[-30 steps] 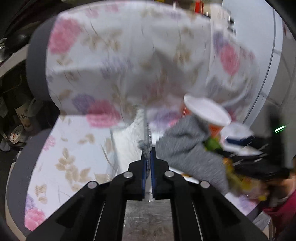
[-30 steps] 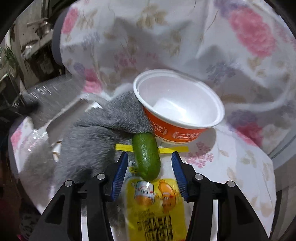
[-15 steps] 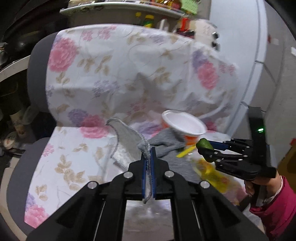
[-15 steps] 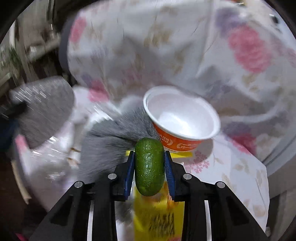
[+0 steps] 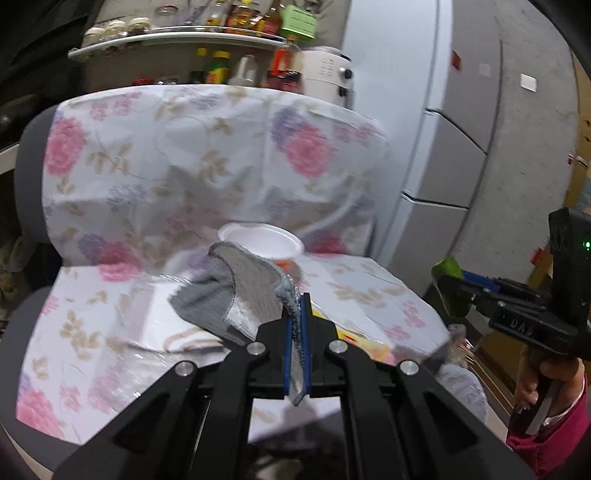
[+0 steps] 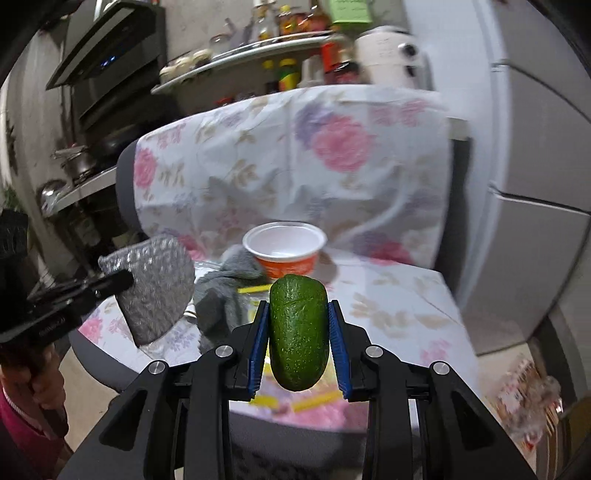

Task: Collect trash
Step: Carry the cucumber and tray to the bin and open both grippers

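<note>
Avocado (image 6: 298, 338) — whole between right hand-held gripper's (image 6: 298, 343) pads, elsewhere half-hidden.

Hardly anything legible. Raised characters on the black body of the right gripper (image 5: 448, 291), at three o'clock in the left wrist view: perhaps "DAU", not certain. Similar pale lettering on the body of the left gripper (image 6: 125, 282), at nine o'clock in the right wrist view, too blurred to read. White print on the orange wall of the cup (image 6: 286, 264), near centre, unreadable. Dark writing on a green label (image 6: 349, 9) at twelve o'clock, also unreadable.
</note>
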Demonstrator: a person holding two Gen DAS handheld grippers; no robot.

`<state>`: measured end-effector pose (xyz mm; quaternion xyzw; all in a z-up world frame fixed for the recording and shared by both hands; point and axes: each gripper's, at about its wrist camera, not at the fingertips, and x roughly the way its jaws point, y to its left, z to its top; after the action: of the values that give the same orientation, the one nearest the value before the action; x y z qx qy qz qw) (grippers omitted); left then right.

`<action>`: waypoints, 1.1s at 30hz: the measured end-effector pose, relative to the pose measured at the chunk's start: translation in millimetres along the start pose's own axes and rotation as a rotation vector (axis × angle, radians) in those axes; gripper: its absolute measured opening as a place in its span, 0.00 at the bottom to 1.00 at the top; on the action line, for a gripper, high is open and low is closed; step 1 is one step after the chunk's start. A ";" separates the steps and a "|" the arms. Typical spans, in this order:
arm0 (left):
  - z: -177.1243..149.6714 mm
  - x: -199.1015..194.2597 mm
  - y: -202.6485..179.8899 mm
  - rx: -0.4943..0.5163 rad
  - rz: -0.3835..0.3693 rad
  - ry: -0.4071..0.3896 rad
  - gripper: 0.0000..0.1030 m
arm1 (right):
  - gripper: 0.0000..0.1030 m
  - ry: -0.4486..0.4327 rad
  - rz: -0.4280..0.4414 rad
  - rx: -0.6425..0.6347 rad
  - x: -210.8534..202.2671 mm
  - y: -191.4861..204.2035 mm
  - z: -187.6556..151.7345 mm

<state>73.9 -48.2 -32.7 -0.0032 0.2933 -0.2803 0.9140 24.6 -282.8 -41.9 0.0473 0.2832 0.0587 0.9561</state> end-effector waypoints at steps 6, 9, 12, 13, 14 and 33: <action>-20.3 -2.8 -50.6 0.074 -0.101 0.041 0.02 | 0.31 -0.029 -0.070 0.059 -47.3 -25.3 -30.8; -26.7 2.8 -85.0 0.128 -0.196 0.056 0.02 | 0.31 -0.042 -0.129 0.095 -69.2 -38.8 -47.9; -34.5 16.0 -129.4 0.211 -0.315 0.081 0.02 | 0.32 -0.028 -0.215 0.131 -91.8 -60.6 -69.5; -36.7 19.8 -139.7 0.230 -0.341 0.088 0.02 | 0.32 -0.023 -0.241 0.146 -97.9 -68.5 -75.5; -39.7 25.2 -152.5 0.249 -0.376 0.098 0.02 | 0.32 -0.018 -0.264 0.161 -103.5 -76.6 -80.7; -128.2 147.5 -348.3 0.520 -0.664 0.441 0.19 | 0.32 0.025 -0.497 0.450 -167.7 -194.6 -180.2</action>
<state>-74.0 -397.3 -158.4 0.1916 0.3835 -0.6154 0.6614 -197.0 -488.2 -126.6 0.1862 0.3037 -0.2398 0.9031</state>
